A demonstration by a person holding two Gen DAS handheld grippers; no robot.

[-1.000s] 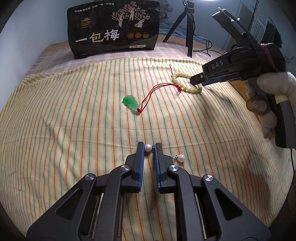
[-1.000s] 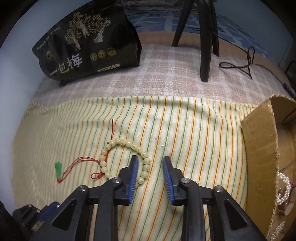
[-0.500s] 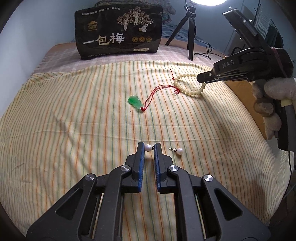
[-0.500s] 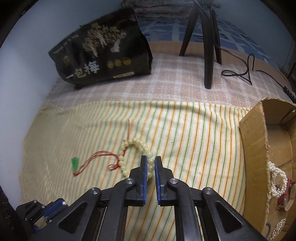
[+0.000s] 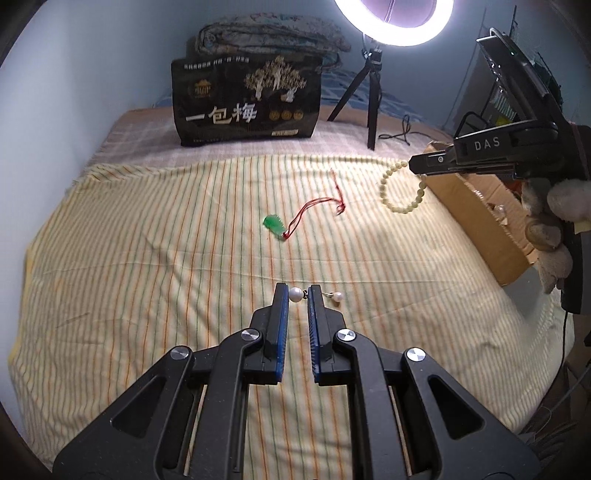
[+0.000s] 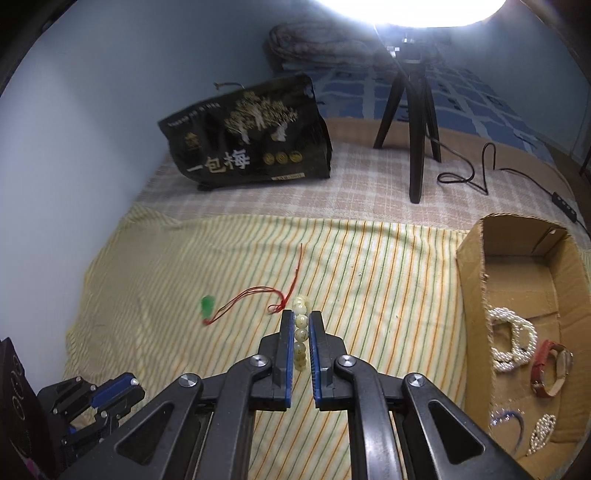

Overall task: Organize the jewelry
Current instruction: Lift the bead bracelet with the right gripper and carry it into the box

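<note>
Carrying the bracelet (image 6: 300, 334), clenched in our right fingers (image 6: 286, 354) above the cloth (image 5: 147, 258), we should swing slowly over the box (image 6: 469, 280). Our left gripper (image 5: 294, 295) pinches a pearl earring (image 5: 294, 294).

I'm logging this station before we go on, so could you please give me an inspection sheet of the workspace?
Surface: striped cloth over a checked cover.
Job's things: bead bracelet hanging from the right gripper; green pendant and loose pearl earring lying on the cloth; cardboard box holding pearl pieces and a watch.
Clutter: black bag.
Grippers: left gripper shut on pearl earring; right shut on bracelet.
Cables: black cord by the tripod.
Surroundings: ring light, folded blanket.
</note>
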